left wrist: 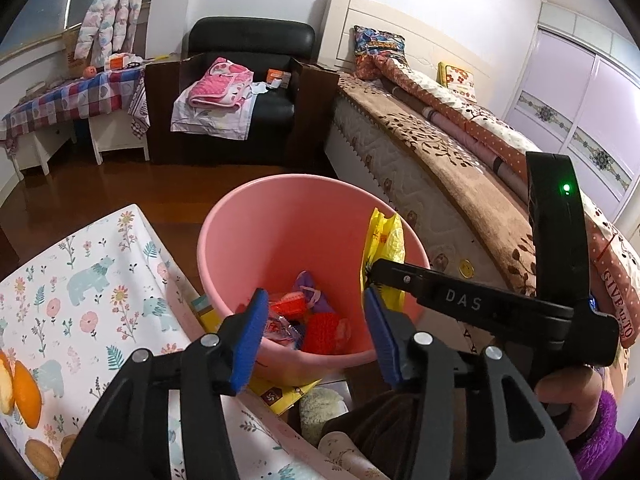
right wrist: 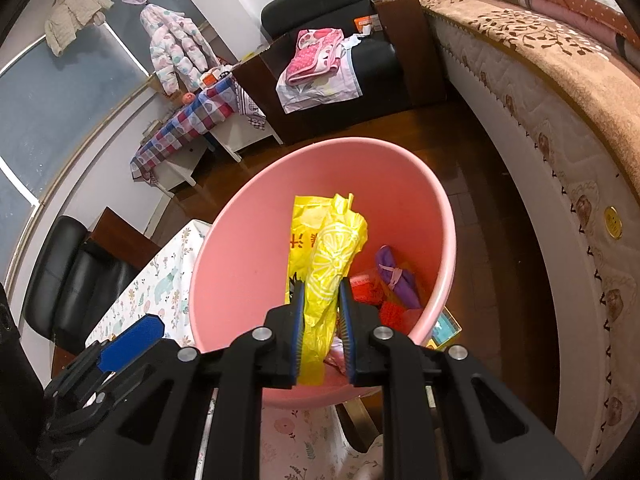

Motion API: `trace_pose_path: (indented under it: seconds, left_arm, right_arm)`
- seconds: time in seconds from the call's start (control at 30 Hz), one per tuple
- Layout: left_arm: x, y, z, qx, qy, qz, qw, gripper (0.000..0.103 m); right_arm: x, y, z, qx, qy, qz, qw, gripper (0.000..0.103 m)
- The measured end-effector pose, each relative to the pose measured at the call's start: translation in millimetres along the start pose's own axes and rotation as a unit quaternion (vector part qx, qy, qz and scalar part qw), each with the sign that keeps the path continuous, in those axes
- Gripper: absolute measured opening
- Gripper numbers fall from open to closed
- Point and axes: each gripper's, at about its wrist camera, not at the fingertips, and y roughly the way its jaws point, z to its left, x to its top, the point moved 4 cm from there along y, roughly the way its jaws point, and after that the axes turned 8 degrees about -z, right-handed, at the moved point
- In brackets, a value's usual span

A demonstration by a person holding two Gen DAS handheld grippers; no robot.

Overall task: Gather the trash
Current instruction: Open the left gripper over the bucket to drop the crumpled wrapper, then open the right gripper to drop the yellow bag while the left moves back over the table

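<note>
A pink bin point(left wrist: 240, 240) stands beside the floral-cloth table, and red wrappers point(left wrist: 320, 330) and a purple bundle point(left wrist: 310, 286) lie at its bottom. My left gripper point(left wrist: 316, 300) hovers over the bin's near rim, open, with nothing between its blue pads. My right gripper point(right wrist: 322, 292) is shut on a crumpled yellow plastic bag point(right wrist: 332, 248), which it holds above the pink bin point(right wrist: 248, 248). Seen from the left wrist, that yellow bag point(left wrist: 382, 240) hangs at the bin's right rim in the right gripper's tips point(left wrist: 368, 276). One blue pad of the left gripper point(right wrist: 132, 342) shows at lower left.
Orange peels point(left wrist: 24, 384) lie on the floral tablecloth point(left wrist: 100, 280) at left. A yellow box point(left wrist: 280, 394) sits under the bin's near edge. A bed point(left wrist: 440, 168) runs along the right, with a black armchair point(left wrist: 248, 80) beyond the bin and wood floor point(left wrist: 160, 184) between them.
</note>
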Motion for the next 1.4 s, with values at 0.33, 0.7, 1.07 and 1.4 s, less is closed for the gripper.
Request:
trace_pose_path:
  seconds: [0.33, 0.7, 1.07, 1.4]
  left_arm:
    - [-2.2, -17.0, 3.5, 0.013, -0.005, -0.005, 0.9999, 0.050]
    - [-8.6, -47.3, 16.1, 0.048, -0.008, -0.017, 0.9987, 0.050]
    - [-17.2, -90.0, 45.7, 0.091, -0.029, -0.034, 0.9949, 0.050]
    - [-31.6, -131.5, 83.1, 0.141, -0.050, -0.049, 0.9876, 0.050]
  right_arm:
    - [-3.2, -3.9, 5.3, 0.015, 0.016, 0.007, 1.000, 0.032]
    - [-8.4, -13.8, 26.4, 0.029, 0.001, 0.011, 1.000, 0.034]
    - [-19.2, -24.2, 68.6, 0.042, -0.040, 0.011, 0.998, 0.034]
    - [-42.5, -25.1, 118.1, 0.060, -0.085, 0.024, 0.994, 0.034]
